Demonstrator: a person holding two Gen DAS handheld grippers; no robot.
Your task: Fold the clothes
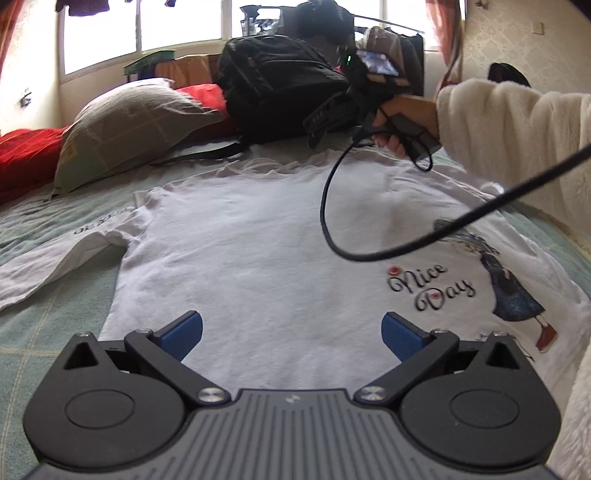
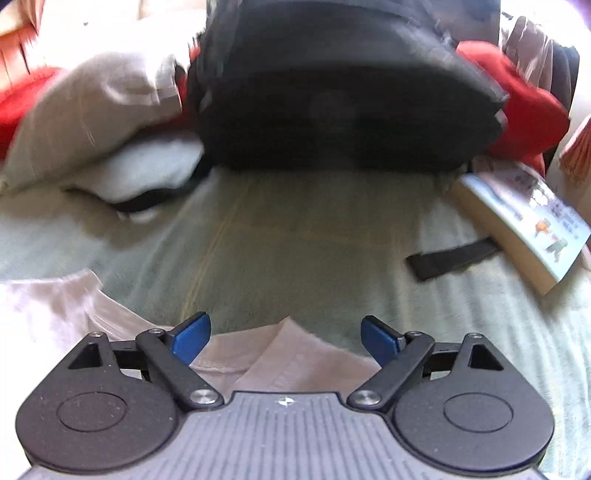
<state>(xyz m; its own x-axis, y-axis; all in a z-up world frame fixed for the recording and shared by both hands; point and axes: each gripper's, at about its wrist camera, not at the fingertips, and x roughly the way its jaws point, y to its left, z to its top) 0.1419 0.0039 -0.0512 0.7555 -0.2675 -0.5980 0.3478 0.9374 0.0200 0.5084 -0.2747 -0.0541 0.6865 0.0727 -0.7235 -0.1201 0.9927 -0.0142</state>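
Blue pads of my left gripper (image 1: 291, 336) stood spread, empty, low over the white shirt (image 1: 258, 236), which lay flat on the bed, long axis running away toward the backpack (image 1: 280, 85). My right gripper (image 2: 286, 338), likewise spread, hovered at the shirt's backpack-side edge, nearer it.

A home bedroom: a bed (image 1: 44, 332) with pillow (image 1: 125, 125), backpack (image 1: 280, 85), and clothes hanging at the window (image 1: 177, 22).
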